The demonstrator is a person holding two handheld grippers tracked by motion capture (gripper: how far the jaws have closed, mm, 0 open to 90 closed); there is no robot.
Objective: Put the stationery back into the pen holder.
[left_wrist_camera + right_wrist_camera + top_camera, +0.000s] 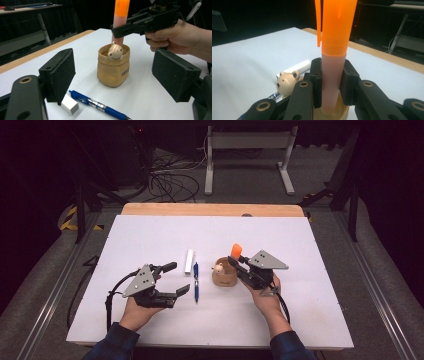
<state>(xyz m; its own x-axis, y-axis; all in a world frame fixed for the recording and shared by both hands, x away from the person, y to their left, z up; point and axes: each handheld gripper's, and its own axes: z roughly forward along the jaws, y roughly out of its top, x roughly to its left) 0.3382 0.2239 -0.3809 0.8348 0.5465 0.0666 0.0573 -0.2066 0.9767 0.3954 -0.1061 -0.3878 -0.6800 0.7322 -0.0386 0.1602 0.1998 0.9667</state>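
Marker going into the cup

Your right tool (239,262) grips the orange marker (334,62), its tip inside the cup (113,71); left tool (172,279) wide, empty; pen (196,281) and eraser (189,261) remain on the bench (310,295).

Dark room, grey carpet (325,175), tangled cables (170,182), metal stand (247,142)

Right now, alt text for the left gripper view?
The right claw holds an orange-capped marker upright, its lower end inside a tan pouch with a small bear head at its rim. In front lie a blue pen and a white eraser, between the left claw's open jaws.
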